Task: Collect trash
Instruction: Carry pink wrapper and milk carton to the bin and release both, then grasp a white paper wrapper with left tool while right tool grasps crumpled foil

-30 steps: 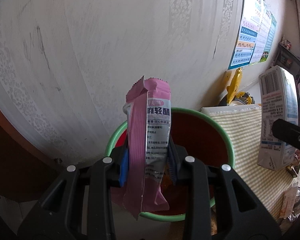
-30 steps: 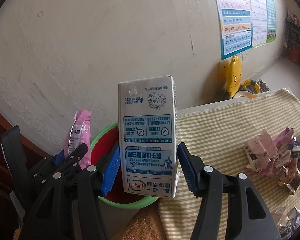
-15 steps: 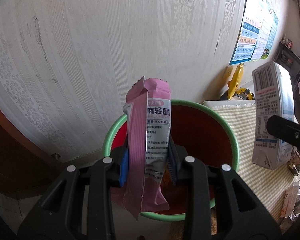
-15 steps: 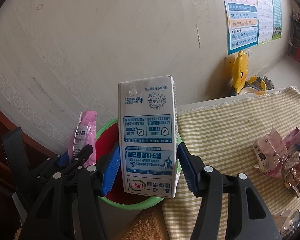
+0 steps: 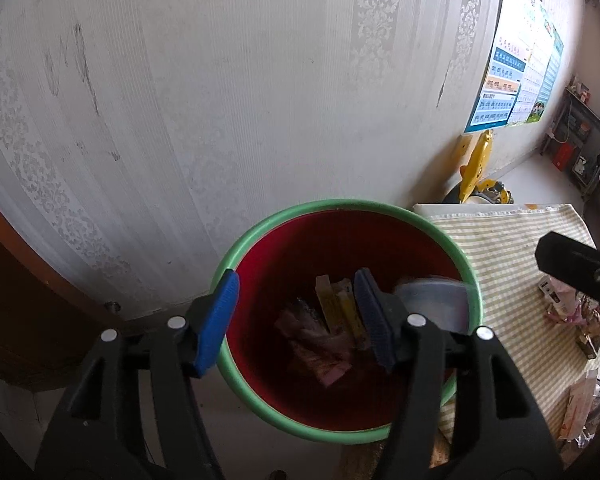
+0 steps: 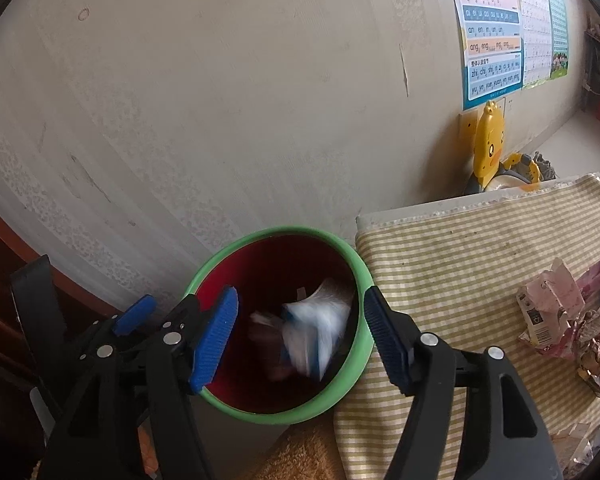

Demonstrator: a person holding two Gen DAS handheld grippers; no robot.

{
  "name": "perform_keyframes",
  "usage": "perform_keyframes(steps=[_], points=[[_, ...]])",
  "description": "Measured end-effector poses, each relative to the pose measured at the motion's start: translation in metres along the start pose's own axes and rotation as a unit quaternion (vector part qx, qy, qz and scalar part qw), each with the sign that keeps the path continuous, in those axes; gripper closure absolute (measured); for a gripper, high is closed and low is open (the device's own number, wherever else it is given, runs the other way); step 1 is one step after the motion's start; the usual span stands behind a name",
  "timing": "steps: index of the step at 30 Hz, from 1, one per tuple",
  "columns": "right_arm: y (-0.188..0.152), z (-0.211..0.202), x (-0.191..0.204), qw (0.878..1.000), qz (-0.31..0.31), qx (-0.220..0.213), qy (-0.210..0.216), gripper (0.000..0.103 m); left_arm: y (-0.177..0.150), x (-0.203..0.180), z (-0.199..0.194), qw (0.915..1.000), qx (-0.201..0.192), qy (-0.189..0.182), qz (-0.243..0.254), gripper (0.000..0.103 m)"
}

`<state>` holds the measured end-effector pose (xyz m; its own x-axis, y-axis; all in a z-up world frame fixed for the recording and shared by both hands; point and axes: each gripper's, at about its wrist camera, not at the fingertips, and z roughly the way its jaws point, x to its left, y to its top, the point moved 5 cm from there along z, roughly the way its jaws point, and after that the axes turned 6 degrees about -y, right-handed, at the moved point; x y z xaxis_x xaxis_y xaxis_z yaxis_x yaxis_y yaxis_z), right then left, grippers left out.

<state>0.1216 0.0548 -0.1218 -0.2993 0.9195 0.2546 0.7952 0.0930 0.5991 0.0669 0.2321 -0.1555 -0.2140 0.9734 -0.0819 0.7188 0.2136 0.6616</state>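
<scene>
Green-rimmed and red inside, the bin (image 5: pixel 342 308) sits against the papered wall (image 5: pixel 260 100) at the edge of the striped cloth (image 6: pixel 480 248), and I have both grippers poised over its mouth. The left gripper (image 5: pixel 296 316) stands with its blue pads spread wide and nothing between them; below it, at the bottom of the bin, lie a pink wrapper (image 5: pixel 320 344) and some yellow packets (image 5: pixel 338 308). The right gripper (image 6: pixel 300 332) is likewise spread apart and empty. Under it a white-and-blue carton (image 6: pixel 316 328) shows as a smear inside the bin; the blur makes me think it is mid-fall, though I cannot be sure it has not already landed.

I judge this to be the drop step of the collection, with both loads in the bin.

More rubbish waits: a heap of crumpled wrappers (image 6: pixel 572 320) lies on the cloth well to the right of the bin, and further scraps (image 6: pixel 580 440) sit near the lower edge of the right camera's view. The next move, as I see it, calls for swinging the right gripper back across the cloth to that heap, pads kept apart, and picking one crumpled piece cleanly from the tangle, while the left follows to whatever lies nearest. Thin, crinkled foil may slip, so a firm bite on a folded part looks wise.
</scene>
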Motion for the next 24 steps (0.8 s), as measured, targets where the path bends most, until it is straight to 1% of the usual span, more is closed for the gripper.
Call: perform_keyframes(steps=[10,14,16,19,22,24], points=[[-0.001,-0.026,-0.012,1.000,0.012,-0.015,-0.002,0.040,0.007,-0.014,-0.013,0.9998,-0.010,-0.007,0.018,0.046],[-0.007,-0.048,-0.032,0.999,0.019,-0.024,-0.013,0.040,0.011,-0.031,-0.024,0.9990,-0.018,-0.016,0.036,0.046],[-0.012,-0.059,-0.047,0.999,0.025,-0.028,-0.028,0.040,0.011,-0.039,-0.028,0.9987,-0.019,-0.022,0.042,0.046],[-0.032,-0.078,-0.084,0.996,0.043,-0.024,-0.068,0.040,0.008,-0.056,-0.031,0.9978,-0.013,-0.040,0.050,0.046],[-0.058,-0.094,-0.121,0.992,0.076,-0.015,-0.097,0.040,-0.004,-0.086,-0.034,0.9942,-0.005,-0.062,0.088,0.046],[-0.078,-0.105,-0.151,0.987,0.109,-0.007,-0.120,0.040,-0.014,-0.105,-0.037,0.9908,0.002,-0.078,0.111,0.046]])
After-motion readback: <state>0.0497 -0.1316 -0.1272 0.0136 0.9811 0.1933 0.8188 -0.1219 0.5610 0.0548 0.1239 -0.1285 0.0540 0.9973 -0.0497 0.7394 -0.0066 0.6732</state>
